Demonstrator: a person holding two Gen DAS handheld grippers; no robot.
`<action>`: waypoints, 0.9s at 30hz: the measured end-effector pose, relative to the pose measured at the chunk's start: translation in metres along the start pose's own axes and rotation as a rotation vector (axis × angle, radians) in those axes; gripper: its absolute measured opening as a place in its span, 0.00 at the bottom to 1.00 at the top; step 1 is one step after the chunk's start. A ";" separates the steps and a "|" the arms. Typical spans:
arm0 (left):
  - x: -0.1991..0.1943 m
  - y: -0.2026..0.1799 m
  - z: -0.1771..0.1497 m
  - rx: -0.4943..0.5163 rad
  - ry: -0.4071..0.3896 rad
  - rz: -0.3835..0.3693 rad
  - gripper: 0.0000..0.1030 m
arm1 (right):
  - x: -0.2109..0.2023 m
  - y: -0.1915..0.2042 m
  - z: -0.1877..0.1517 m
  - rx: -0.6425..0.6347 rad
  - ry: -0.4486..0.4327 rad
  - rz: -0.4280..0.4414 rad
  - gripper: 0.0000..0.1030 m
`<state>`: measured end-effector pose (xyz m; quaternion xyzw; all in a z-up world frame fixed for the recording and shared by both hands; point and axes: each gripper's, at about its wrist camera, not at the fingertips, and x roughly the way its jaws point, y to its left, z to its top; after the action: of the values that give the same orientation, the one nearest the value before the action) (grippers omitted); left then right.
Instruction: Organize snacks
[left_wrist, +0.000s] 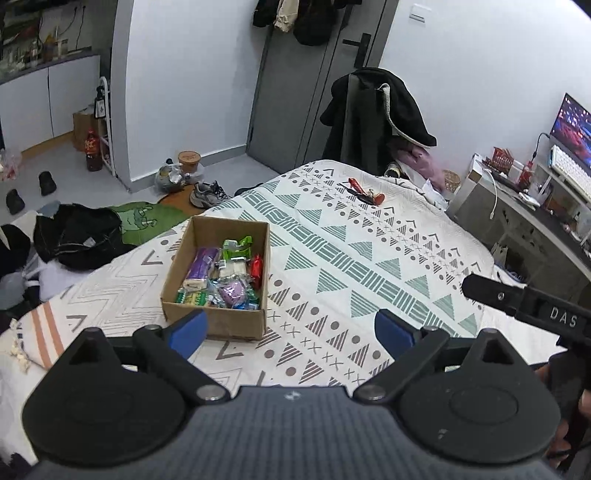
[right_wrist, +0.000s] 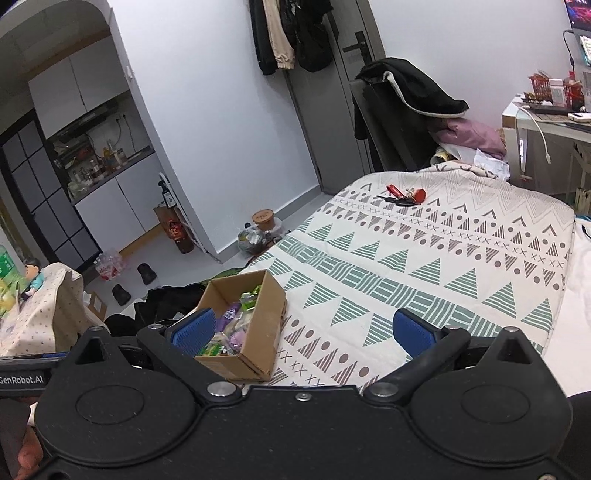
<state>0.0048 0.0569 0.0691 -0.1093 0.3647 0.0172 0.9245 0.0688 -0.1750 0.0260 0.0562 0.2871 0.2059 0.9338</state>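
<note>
A brown cardboard box (left_wrist: 192, 291) sits on the patterned bedspread (left_wrist: 351, 258) near the bed's left edge. Inside it lie several wrapped snacks (left_wrist: 221, 277), purple, green, red and blue. My left gripper (left_wrist: 290, 328) is open and empty, hovering above the bed just in front of the box. In the right wrist view the box (right_wrist: 258, 328) is at lower left with the snacks (right_wrist: 236, 325) showing inside. My right gripper (right_wrist: 303, 330) is open and empty, above the bed to the right of the box.
A bunch of keys with red tags (left_wrist: 364, 194) lies at the far end of the bed. A chair draped with a black coat (left_wrist: 373, 114) stands beyond it. A desk (left_wrist: 535, 206) is on the right. Clothes and shoes (left_wrist: 77, 236) litter the floor left.
</note>
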 end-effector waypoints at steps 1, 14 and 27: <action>-0.002 -0.001 0.000 0.007 0.002 0.006 0.94 | -0.002 0.001 0.000 -0.003 -0.002 0.002 1.00; -0.022 0.002 -0.004 0.019 -0.027 0.029 0.94 | -0.019 0.012 -0.007 -0.060 0.013 0.014 1.00; -0.030 0.014 -0.005 -0.004 -0.046 0.040 0.94 | -0.028 0.019 -0.009 -0.112 0.026 0.004 1.00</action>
<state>-0.0223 0.0707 0.0829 -0.1035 0.3456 0.0390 0.9318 0.0362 -0.1699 0.0367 0.0017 0.2873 0.2242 0.9312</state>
